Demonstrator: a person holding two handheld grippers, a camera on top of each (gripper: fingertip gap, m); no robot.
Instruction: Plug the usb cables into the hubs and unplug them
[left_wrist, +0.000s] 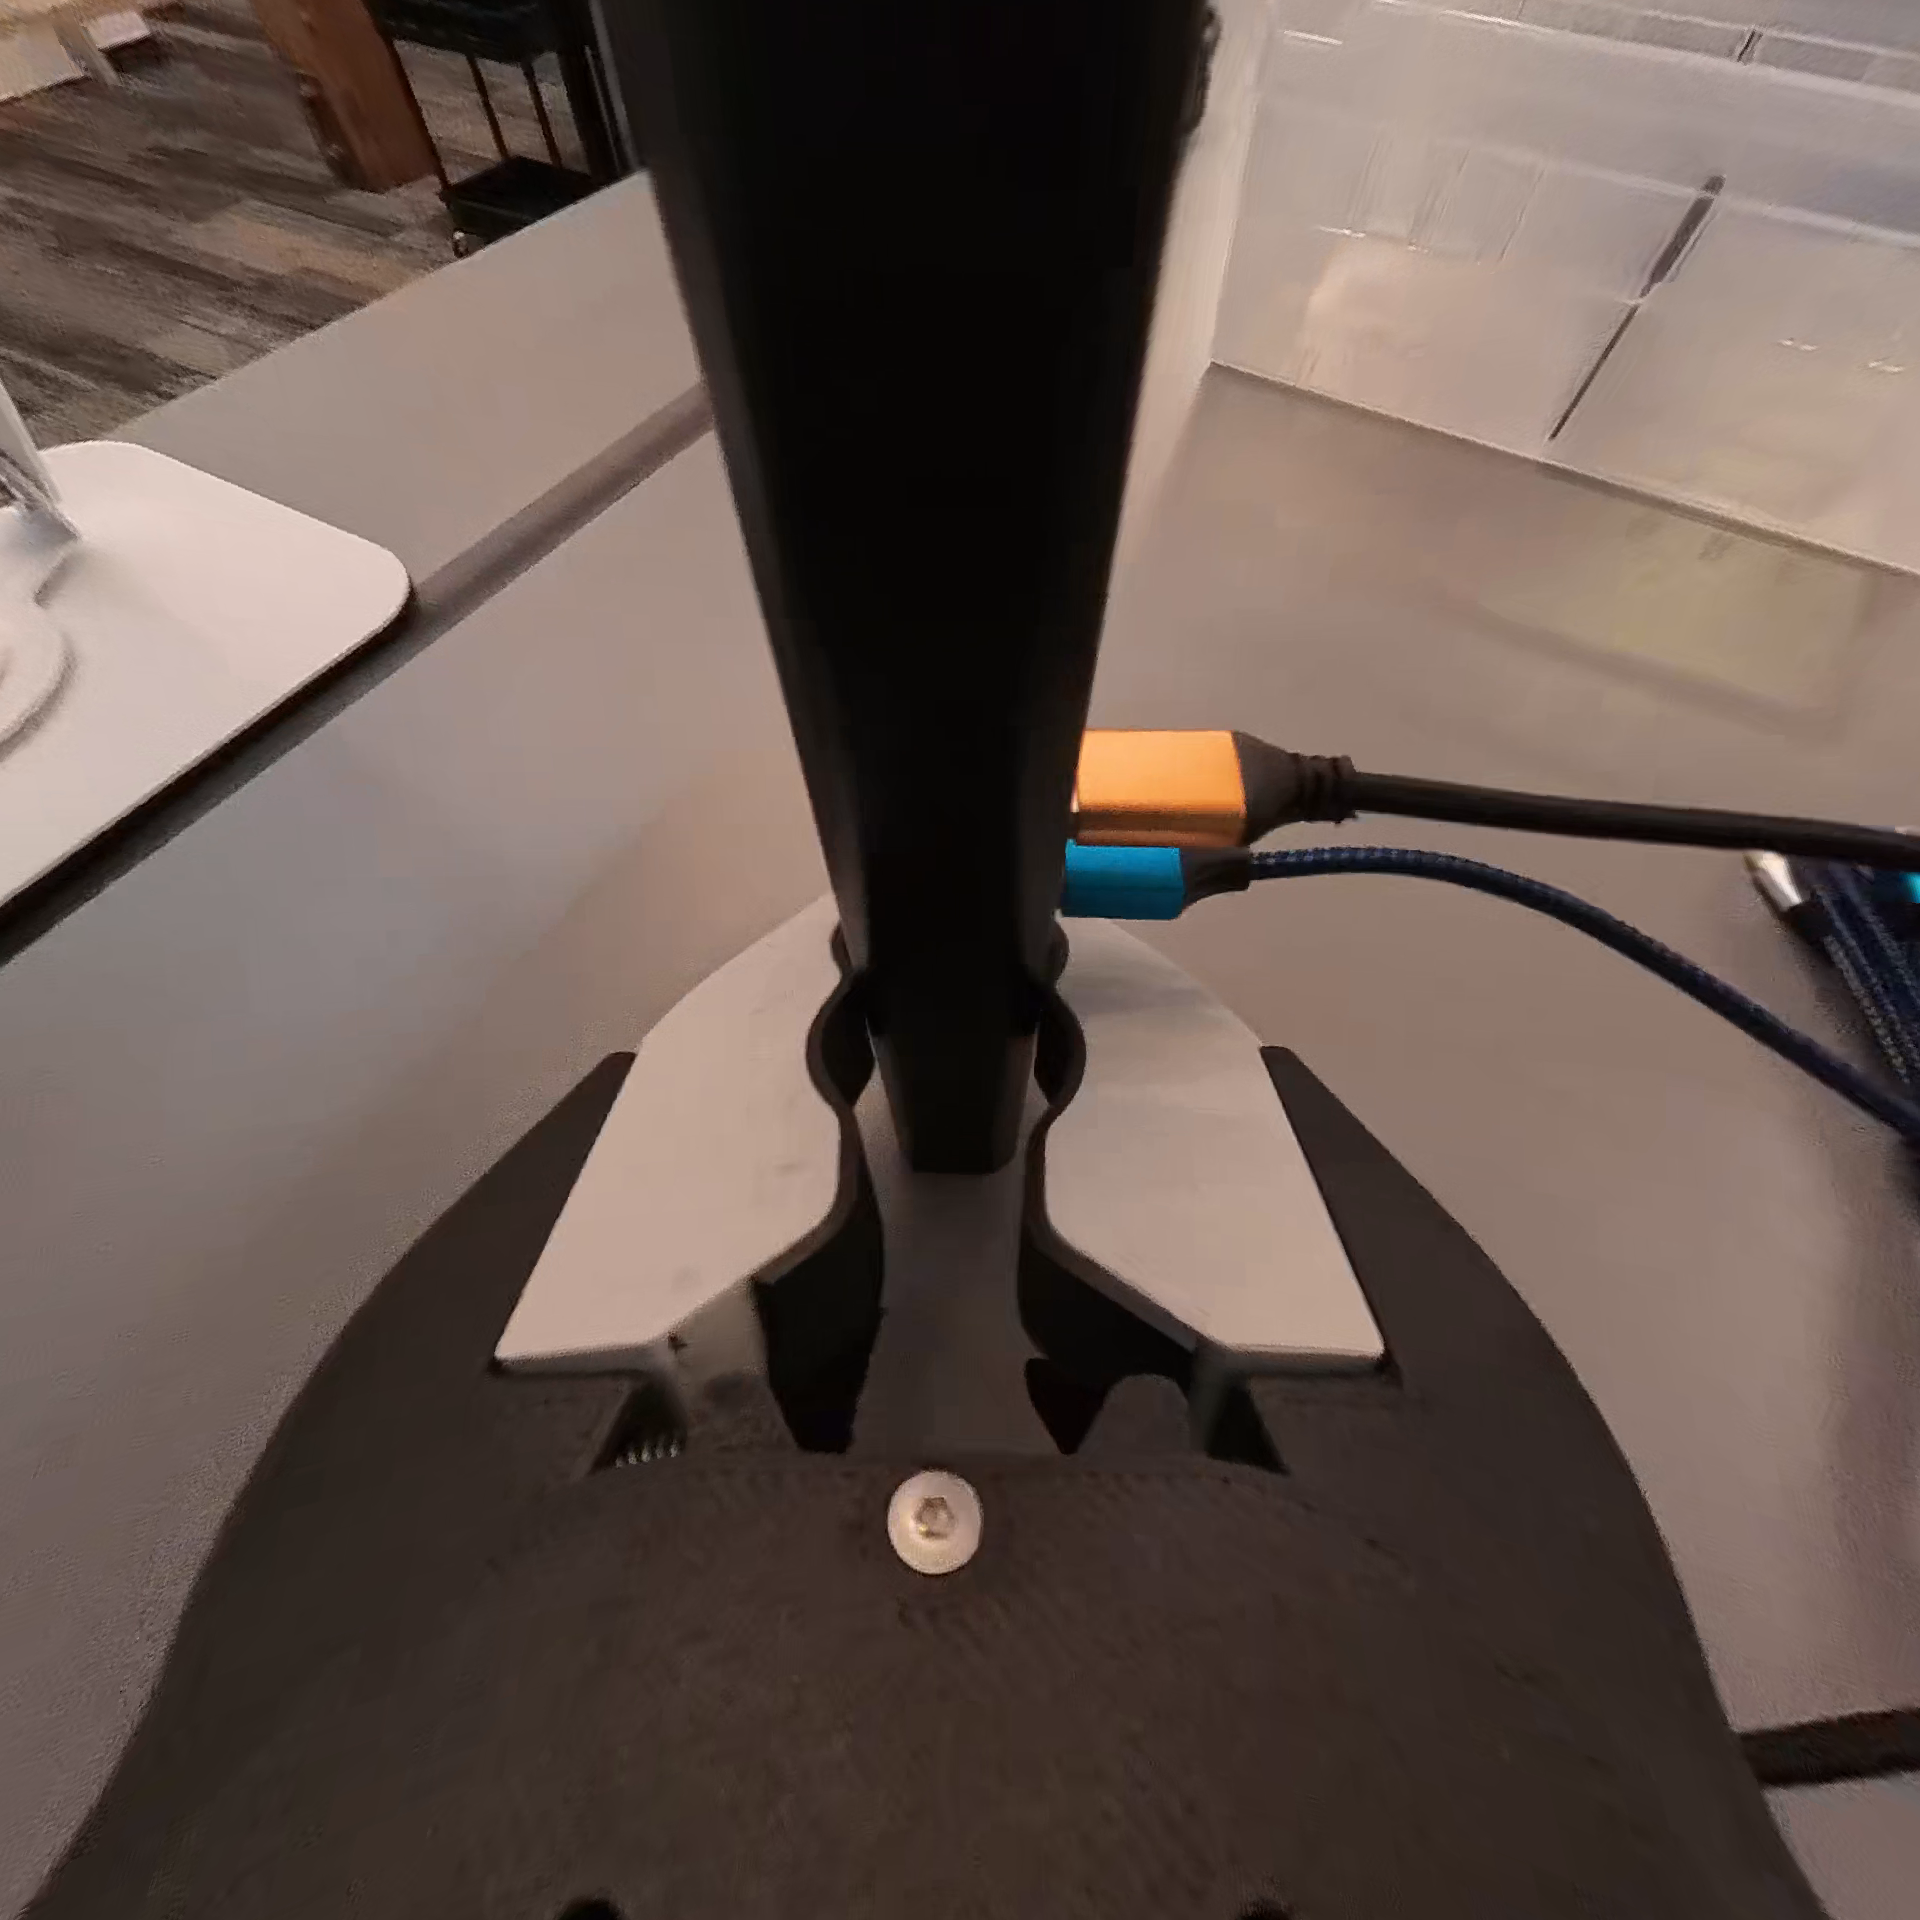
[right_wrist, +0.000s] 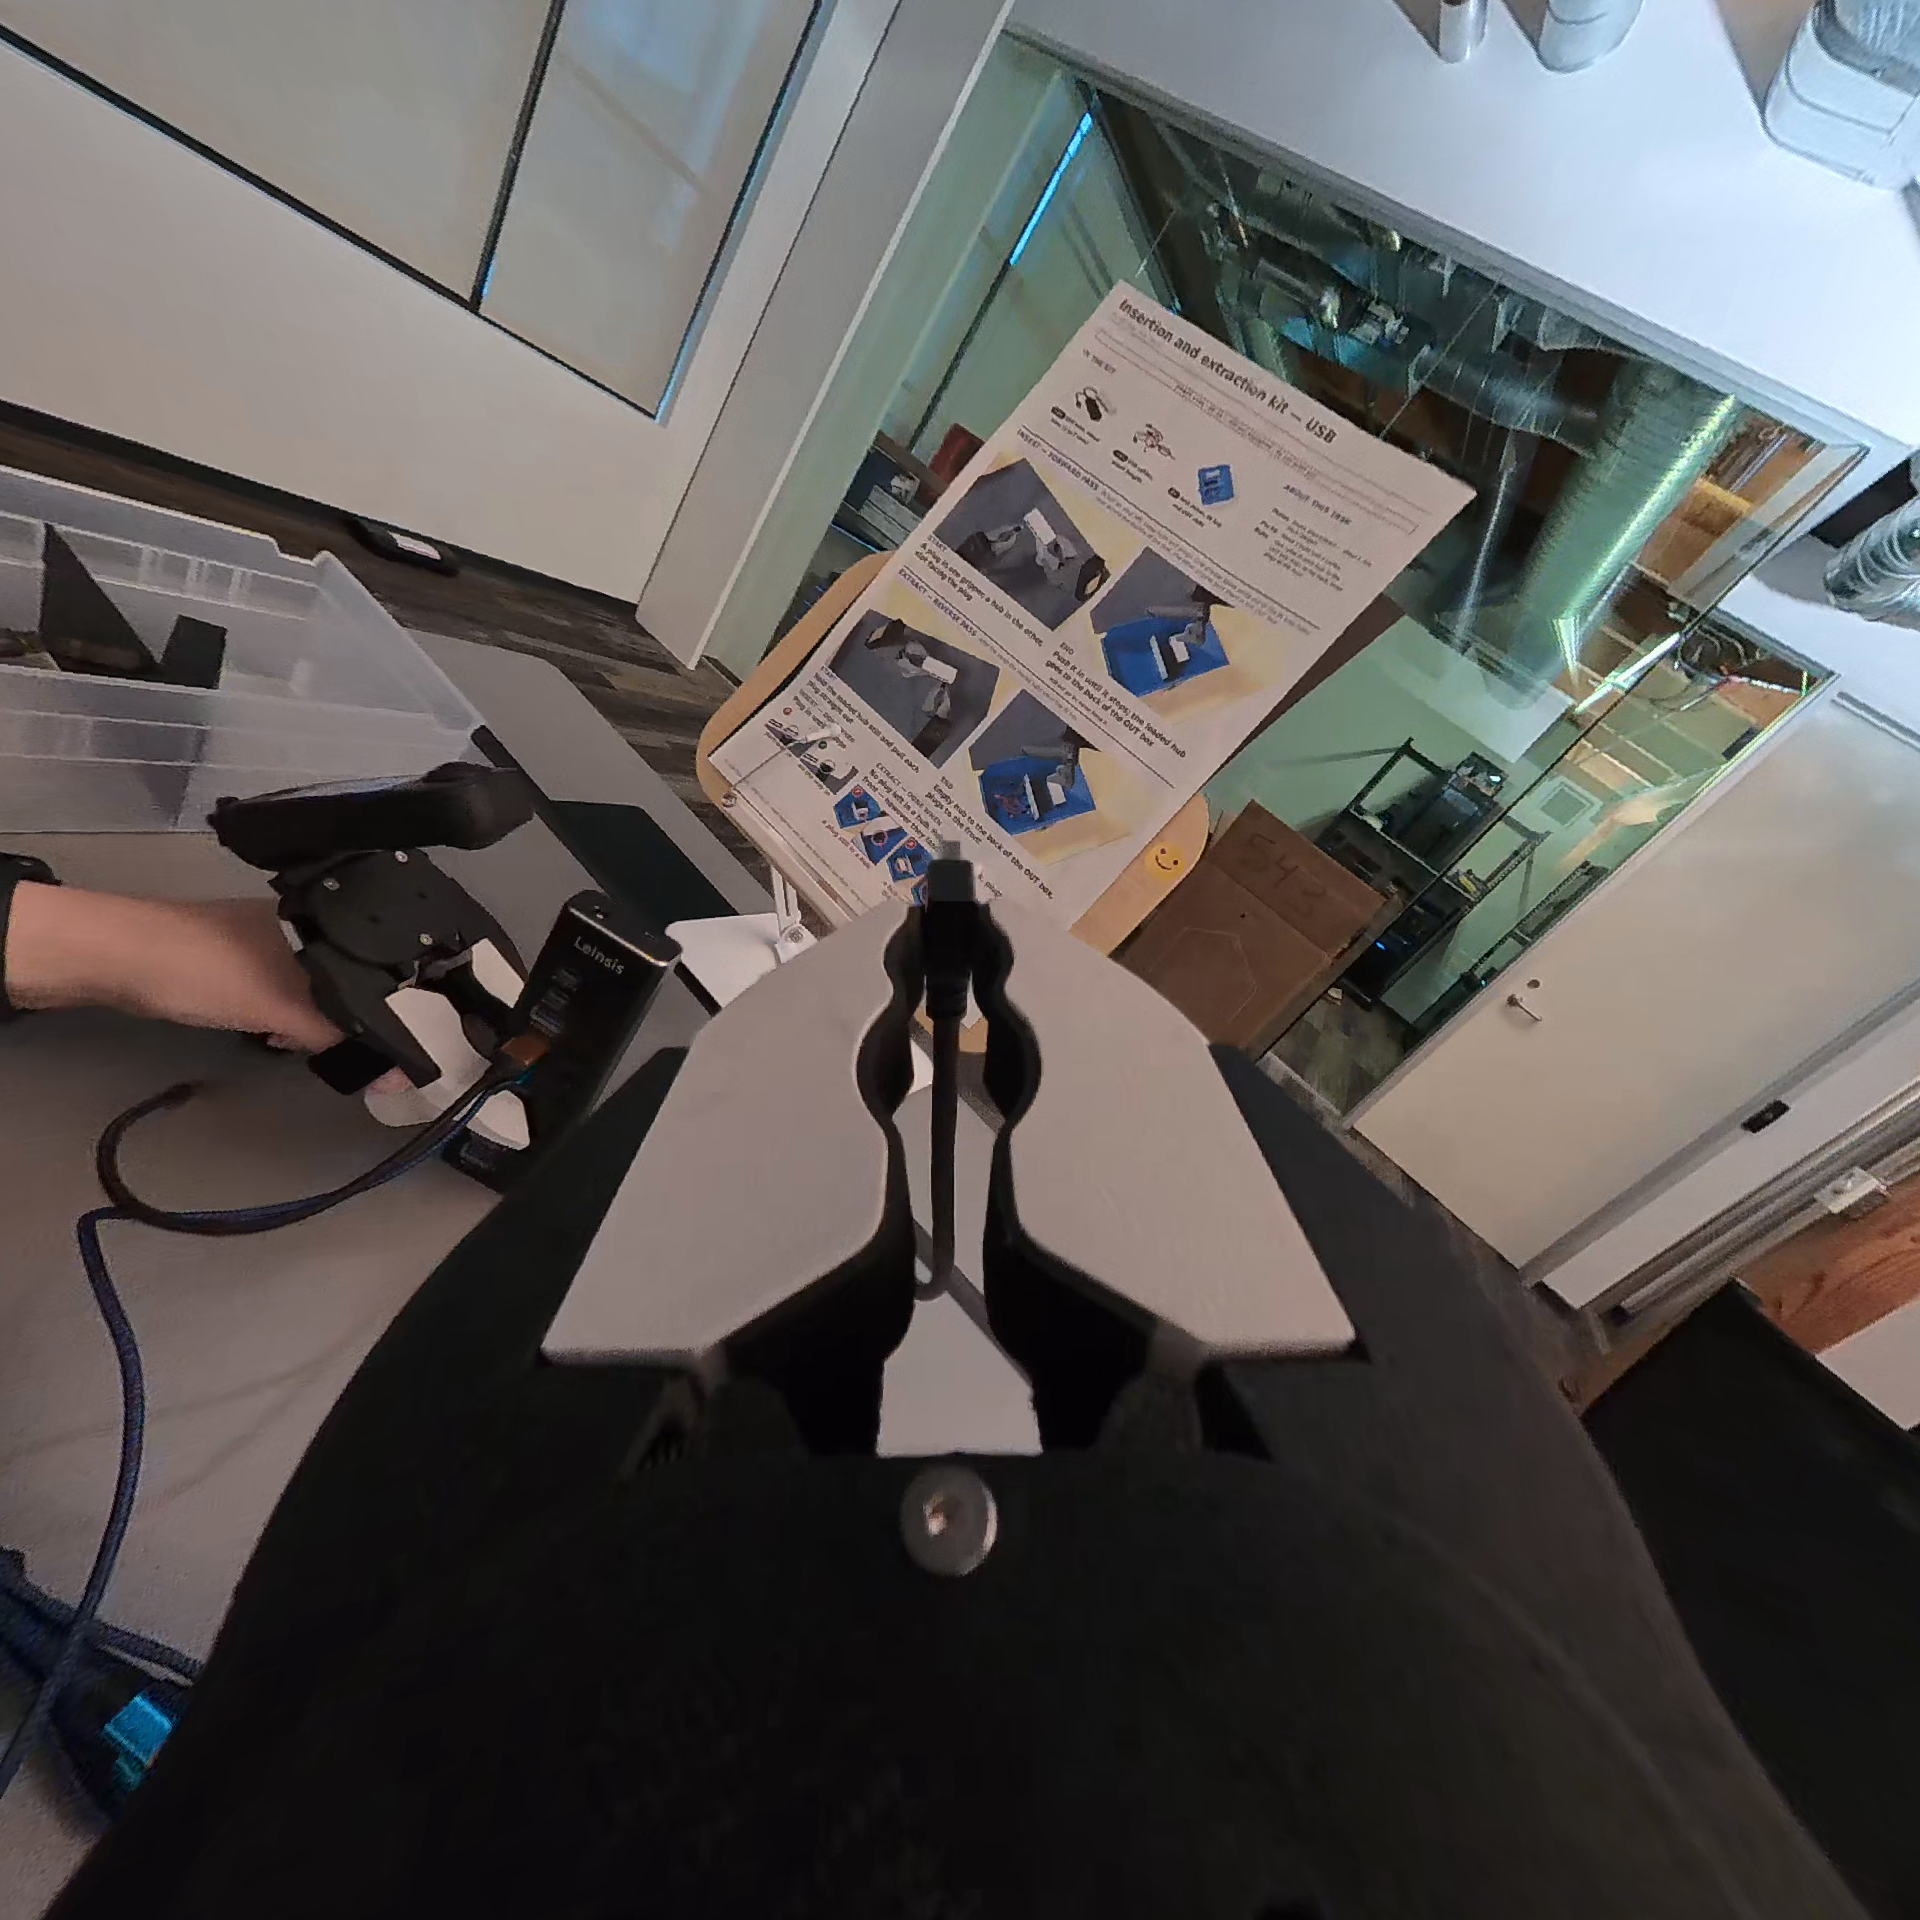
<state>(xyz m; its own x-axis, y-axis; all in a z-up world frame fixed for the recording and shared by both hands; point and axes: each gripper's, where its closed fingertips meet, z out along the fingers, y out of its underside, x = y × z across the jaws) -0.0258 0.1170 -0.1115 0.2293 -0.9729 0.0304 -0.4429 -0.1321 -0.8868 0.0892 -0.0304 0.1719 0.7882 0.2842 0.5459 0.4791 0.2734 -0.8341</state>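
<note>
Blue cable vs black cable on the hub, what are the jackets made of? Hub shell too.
Blue cable: braided fabric, weave visible. Black cable: smooth rubbery plastic, slight sheen. Hub: dark, matte-satin shell; metal or plastic, can't tell.

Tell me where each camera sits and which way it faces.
Left wrist view: on the left hand-held gripper, facing along the table; its fingers clamp the black hub.
Right wrist view: on the right hand-held gripper, tilted up toward the poster; it holds a black cable.
Shared: the hub and its plugged cables.
</note>
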